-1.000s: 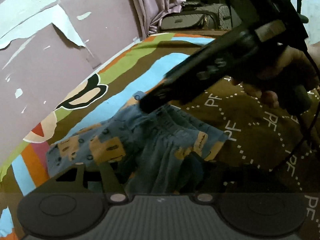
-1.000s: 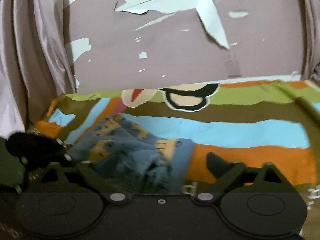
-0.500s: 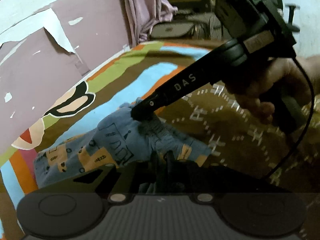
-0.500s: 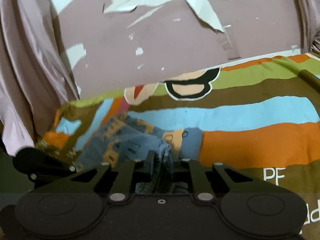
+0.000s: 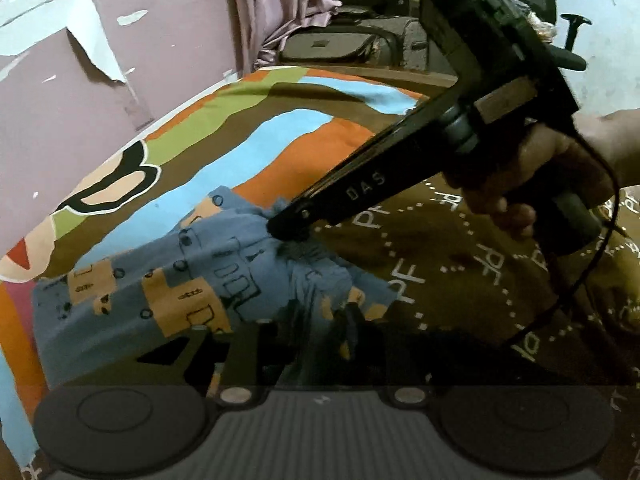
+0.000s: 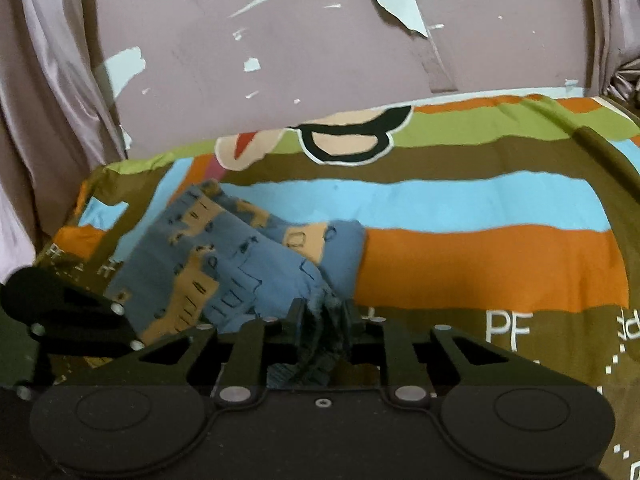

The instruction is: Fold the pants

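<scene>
The letters "DAS" are printed in white along the side of the right gripper [image 5: 286, 226], as the left wrist view shows. The bedsheet [image 6: 480, 264] carries white letters "PF" many times, with dotted white lines between them; some of these letters are turned sideways or cut by the edge of the picture. The sheet also has stripes of blue, orange, green and brown, and a cartoon figure of which only a part shows near the wall [image 6: 320, 60].

The pants [image 5: 180, 280] are blue with tan patches and small dark drawings. They lie on the bed, crumpled, toward the left part of the sheet in both views. Their near edge is hidden behind the dark bodies of the grippers, so the full shape cannot be made out.

In the right wrist view the jaws of the right gripper [image 6: 320, 320] are clenched on a bunched fold of the pants [image 6: 240, 264], which hangs down between them. In the left wrist view the left gripper [image 5: 320, 332] has its jaws close together with blue cloth between them, grasping the pants at the near edge; this region is dark and hard to read. The right gripper's tip bites the cloth just beyond it. A hand [image 5: 532, 184] holds the right gripper's handle, partly covered by it.
</scene>
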A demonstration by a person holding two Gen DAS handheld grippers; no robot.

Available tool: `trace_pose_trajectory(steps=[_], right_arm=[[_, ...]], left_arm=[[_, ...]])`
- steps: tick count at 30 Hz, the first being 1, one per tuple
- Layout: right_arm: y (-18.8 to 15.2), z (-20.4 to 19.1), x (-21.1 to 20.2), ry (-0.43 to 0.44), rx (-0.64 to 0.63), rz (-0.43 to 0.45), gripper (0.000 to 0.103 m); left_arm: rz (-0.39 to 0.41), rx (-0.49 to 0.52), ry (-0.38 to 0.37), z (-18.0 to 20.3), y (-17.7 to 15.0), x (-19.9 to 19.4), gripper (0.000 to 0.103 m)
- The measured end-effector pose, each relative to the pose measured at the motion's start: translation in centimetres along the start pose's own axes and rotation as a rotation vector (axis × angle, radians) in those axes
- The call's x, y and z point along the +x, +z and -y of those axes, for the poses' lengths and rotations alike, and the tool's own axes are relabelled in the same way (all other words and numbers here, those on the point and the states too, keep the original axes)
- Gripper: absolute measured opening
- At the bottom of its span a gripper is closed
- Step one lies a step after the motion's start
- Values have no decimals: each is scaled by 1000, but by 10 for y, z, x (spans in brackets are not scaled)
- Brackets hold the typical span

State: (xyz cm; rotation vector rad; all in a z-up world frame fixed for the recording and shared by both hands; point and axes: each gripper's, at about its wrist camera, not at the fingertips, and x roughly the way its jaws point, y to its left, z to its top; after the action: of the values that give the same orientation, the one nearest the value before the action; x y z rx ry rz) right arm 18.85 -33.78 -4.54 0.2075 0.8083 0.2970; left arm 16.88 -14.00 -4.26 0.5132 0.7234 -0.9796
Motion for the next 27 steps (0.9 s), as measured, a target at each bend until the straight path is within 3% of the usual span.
trace_pose_trajectory(steps=[2,6,8,10,13,16,18,21,25,27], right_arm=[[0,0,-1,-4,-4,7,20],[4,-4,-9,-26,-21,43,17],[4,-3,-6,-68,-40,29,27],[0,-2,-4,-125,-58,20,55],[-4,-7,-10,-163,-89,73,60],[-2,-26,-17,-217,-207,140,61],[0,-39,-22,-197,-266,171,63],[0,-51,-18,-136,-311,128,68],[-18,-64,-5,-142,-419,7,68],[-30,-67,-5,-149,-491,-11,69]], left_arm=[[-4,7,-1,1,-2,2,28],[-17,5,-62,3,-3,4,54],[-19,27,-66,6,-5,7,60],[-21,22,-74,7,-7,6,65],[-8,-52,-132,-2,-6,-7,71],[35,-185,-167,-22,-8,-29,72],[80,-260,-107,-33,-13,-45,73],[93,-330,37,-48,-21,-59,75],[-1,-448,103,-71,-40,-58,77],[-70,-462,120,-78,-51,-52,77]])
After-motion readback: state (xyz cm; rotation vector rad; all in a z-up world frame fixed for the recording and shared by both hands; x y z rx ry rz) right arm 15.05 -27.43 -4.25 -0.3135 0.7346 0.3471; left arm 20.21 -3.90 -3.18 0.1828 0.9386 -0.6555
